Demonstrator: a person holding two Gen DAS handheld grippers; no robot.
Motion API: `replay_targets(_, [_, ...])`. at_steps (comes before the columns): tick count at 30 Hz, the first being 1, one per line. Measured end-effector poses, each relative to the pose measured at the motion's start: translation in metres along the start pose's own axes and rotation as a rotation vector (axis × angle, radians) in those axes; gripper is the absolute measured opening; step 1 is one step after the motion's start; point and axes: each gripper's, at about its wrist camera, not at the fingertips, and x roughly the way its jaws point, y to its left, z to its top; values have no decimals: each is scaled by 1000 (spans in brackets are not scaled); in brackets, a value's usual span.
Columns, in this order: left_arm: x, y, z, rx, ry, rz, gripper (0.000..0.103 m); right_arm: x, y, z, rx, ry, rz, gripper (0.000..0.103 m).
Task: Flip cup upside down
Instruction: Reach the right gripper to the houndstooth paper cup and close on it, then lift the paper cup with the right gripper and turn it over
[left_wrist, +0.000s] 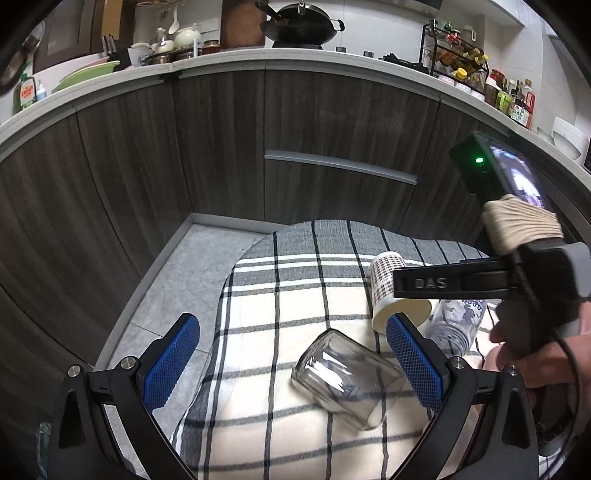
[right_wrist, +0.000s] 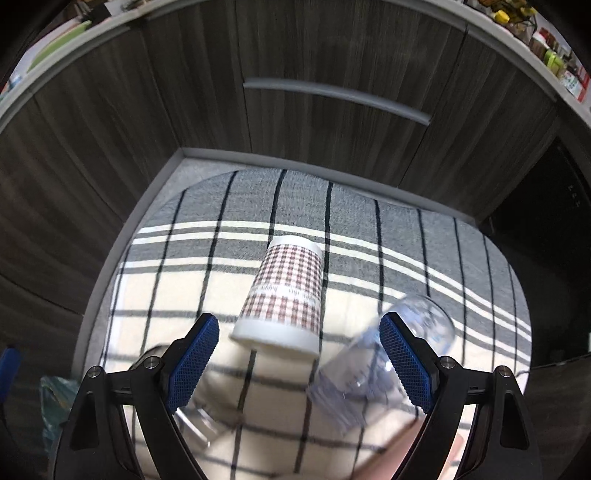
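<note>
Lying on its side on the plaid cloth (right_wrist: 184, 280) over the table: one checked cup (right_wrist: 282, 295), long axis running toward the far edge, white base pointing at the cabinets (right_wrist: 147, 110), open mouth toward the near edge.

Right gripper (right_wrist: 299, 354): jaws spread wide, empty, hovering just above the cup's mouth end.

Left gripper (left_wrist: 291, 360): jaws wide apart, holding nothing.

Clear glass jar (left_wrist: 345, 378): on its side, between the left jaws, left of the cup.

Printed clear bottle (right_wrist: 384, 354): on its side, just right of the cup, blurred.
</note>
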Motion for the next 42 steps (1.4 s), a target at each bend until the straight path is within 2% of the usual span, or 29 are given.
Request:
replay_targets(7, [20, 1, -1, 0, 27, 0, 103, 39, 6, 16, -2, 71, -25, 89])
replay_targets(12, [26, 6, -1, -12, 39, 15, 103, 62, 7, 15, 22, 132, -6, 88])
replay_targets(15, [27, 8, -1, -15, 39, 17, 103, 71, 7, 13, 33, 158, 23, 65])
replay_targets(17, [26, 7, 0, -11, 36, 17, 103, 70, 5, 13, 40, 144, 29, 64])
replay_targets(22, [11, 5, 2, -10, 19, 8, 103, 40, 5, 13, 37, 72, 30, 64])
replay_targets(32, [-67, -1, -12, -3, -25, -10, 103, -62, -7, -21, 45, -43, 62, 64])
replay_targets(42, [-137, -2, -63, 2, -29, 16, 103, -130, -19, -112, 134, -64, 118, 64])
